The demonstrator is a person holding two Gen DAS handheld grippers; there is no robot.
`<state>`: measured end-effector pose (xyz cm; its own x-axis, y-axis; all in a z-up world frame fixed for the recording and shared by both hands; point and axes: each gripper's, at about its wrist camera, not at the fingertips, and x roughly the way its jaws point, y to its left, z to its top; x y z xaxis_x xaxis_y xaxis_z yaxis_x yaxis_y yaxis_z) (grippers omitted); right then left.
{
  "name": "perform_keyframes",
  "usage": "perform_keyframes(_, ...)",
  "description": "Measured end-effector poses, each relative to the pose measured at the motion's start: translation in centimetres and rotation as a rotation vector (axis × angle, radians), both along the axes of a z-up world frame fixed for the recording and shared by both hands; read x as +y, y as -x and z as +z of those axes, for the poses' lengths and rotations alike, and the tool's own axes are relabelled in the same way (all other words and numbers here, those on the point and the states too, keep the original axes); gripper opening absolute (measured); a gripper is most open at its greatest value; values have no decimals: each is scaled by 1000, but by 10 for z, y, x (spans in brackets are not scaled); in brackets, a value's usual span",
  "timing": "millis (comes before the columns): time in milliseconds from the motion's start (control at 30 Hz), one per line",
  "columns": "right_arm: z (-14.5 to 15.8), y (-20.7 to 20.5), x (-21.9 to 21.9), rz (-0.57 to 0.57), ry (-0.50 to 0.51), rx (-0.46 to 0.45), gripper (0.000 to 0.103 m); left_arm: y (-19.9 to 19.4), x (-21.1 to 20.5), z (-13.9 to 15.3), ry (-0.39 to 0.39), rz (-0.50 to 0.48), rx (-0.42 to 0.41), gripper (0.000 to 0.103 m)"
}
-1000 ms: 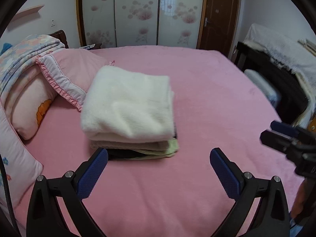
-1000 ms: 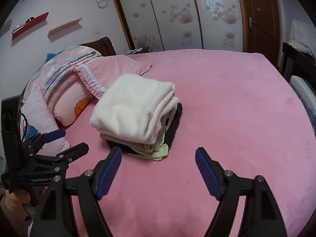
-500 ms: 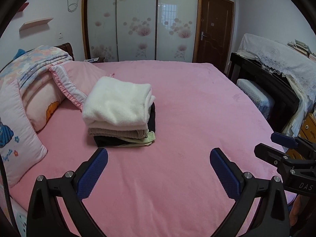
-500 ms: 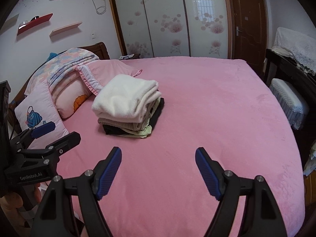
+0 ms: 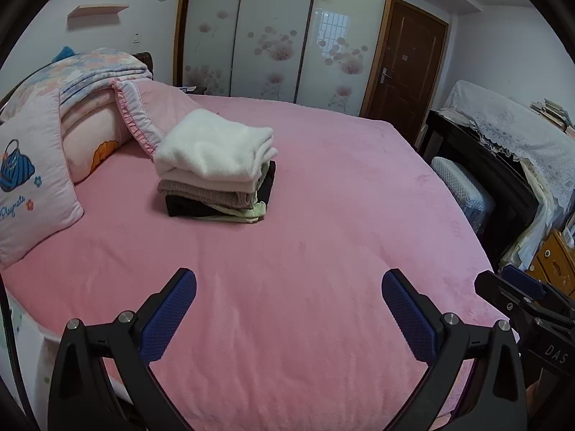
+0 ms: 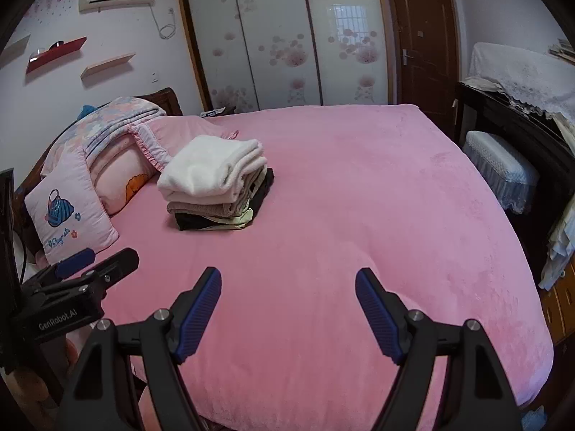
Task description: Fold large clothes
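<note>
Left wrist view first: I hold the left tool (image 5: 289, 318) above the near part of the bed (image 5: 323, 251), its two blue-padded fingers (image 5: 169, 314) spread wide with nothing between them. The stack of folded clothes (image 5: 215, 172) lies well ahead and a little left of this tool, apart from it, with bare pink cover between. On top is a thick white garment (image 5: 215, 147); beneath it I count a beige layer, a black one and a pale green one at the bottom. The stack sits just beside the frilled pink pillow (image 5: 143, 107) and near the cartoon-print pillow (image 5: 28, 186) at the left.

At the right edge of the same view I see the right tool (image 5: 517, 298), side-on, past the bed's corner.

From the right wrist view, the right tool (image 6: 287, 309) likewise hangs over the near edge of the bed (image 6: 359, 233), fingers (image 6: 377, 312) set wide apart and holding nothing. The stack (image 6: 215, 190) lies ahead and to the left, well apart. The left tool (image 6: 95, 265) shows at the lower left, beside the cartoon-print pillow (image 6: 68, 215).

The whole middle and right of the bed cover lies flat and open. Its right edge runs close to a covered stool (image 6: 503, 168) and a dark cabinet (image 6: 521, 122) draped in lace.
</note>
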<state>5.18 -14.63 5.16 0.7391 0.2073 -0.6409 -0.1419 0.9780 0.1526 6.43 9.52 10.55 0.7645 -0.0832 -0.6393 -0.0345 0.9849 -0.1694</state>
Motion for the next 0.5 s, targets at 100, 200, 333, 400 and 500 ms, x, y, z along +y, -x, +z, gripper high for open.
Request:
perform_keyframes(100, -4, 11, -6, -16, -8, -6, 77, 11, -9, -4, -5, 16, 0, 103)
perform_keyframes(200, -10, 19, -12, -29, -7, -2, 77, 21, -18, -6, -13, 22, -6, 103)
perform_keyframes(333, -20, 26, -20, -48, -3, 16, 77, 32, -29, -9, -32, 20, -10, 103)
perform_keyframes(400, -25, 30, -24, -55, -9, 26, 77, 37, -36, -10, -60, 17, -14, 103)
perform_keyframes(500, -29, 36, -29, -57, -19, 33, 77, 46, -46, -12, -109, 12, -20, 103)
